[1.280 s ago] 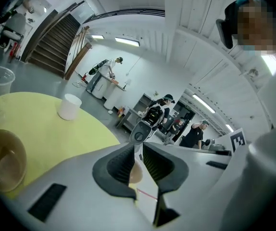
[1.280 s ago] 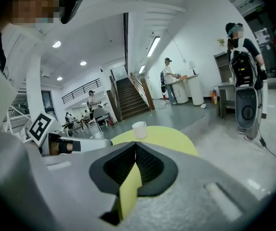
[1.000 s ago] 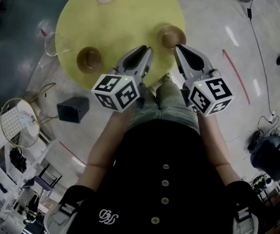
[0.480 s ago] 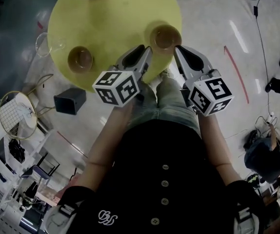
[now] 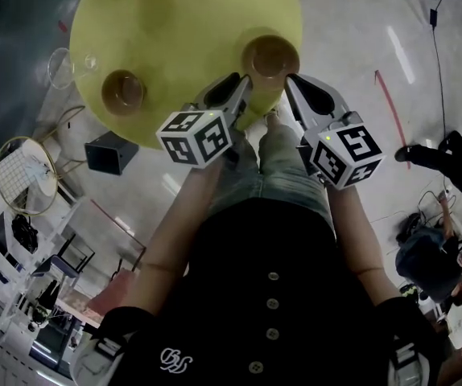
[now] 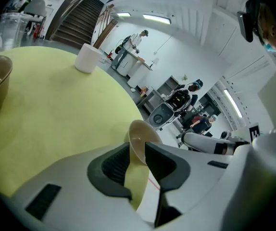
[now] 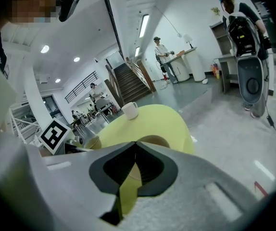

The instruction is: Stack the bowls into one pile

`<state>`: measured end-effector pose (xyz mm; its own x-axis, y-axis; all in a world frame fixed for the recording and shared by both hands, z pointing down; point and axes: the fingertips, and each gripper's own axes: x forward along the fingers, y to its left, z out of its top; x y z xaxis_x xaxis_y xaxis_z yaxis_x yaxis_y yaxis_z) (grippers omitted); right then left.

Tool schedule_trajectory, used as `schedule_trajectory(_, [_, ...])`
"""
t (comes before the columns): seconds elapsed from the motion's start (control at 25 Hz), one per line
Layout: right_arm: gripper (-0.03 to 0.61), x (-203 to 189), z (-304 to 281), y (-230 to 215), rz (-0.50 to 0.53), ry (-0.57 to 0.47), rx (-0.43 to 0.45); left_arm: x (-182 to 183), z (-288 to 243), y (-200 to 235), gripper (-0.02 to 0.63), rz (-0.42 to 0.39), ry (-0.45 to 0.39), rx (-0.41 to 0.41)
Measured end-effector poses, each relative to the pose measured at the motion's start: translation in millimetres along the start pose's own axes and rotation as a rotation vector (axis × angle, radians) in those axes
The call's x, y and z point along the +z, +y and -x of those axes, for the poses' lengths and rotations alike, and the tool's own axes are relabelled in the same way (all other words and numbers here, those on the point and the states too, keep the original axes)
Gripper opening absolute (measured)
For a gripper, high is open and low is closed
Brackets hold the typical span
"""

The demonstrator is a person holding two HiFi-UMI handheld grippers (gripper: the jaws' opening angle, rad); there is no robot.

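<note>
A brown bowl (image 5: 270, 56) stands on the right near part of the round yellow table (image 5: 191, 22), close to the edge. A second brown bowl (image 5: 123, 91) stands well apart from it at the table's left near edge. Neither bowl is in the other.

The left claw (image 5: 241, 84) hovers just to the near left of the first bowl. In the left gripper view its jaws stand a narrow gap apart, and that bowl's rim shows in line with the gap, beyond the tips. Whether a jaw touches it cannot be told.

The right claw (image 5: 294, 83) is just to the bowl's near right, its jaws together at the tips on nothing.

A white cup (image 6: 87, 57) stands at the far side, and a clear glass vessel (image 5: 62, 64) at the left edge.
</note>
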<state>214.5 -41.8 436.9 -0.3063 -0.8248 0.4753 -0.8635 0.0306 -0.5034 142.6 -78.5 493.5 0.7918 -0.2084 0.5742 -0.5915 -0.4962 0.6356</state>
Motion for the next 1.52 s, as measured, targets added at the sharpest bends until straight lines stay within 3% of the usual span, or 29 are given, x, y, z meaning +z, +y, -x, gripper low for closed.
schedule_trajectory(1.04, [0.005,-12.3,-5.1,-20.0,-0.018,0.078,0.073,-3.7,-25.9,10.1,0.058,0.178,-0.058,0.087])
schedule_trajectory(1.52, [0.005,-14.6,-18.0,0.1,0.012,0.087,0.1,-2.1,-8.7,21.0,0.044,0.248,-0.094,0.06])
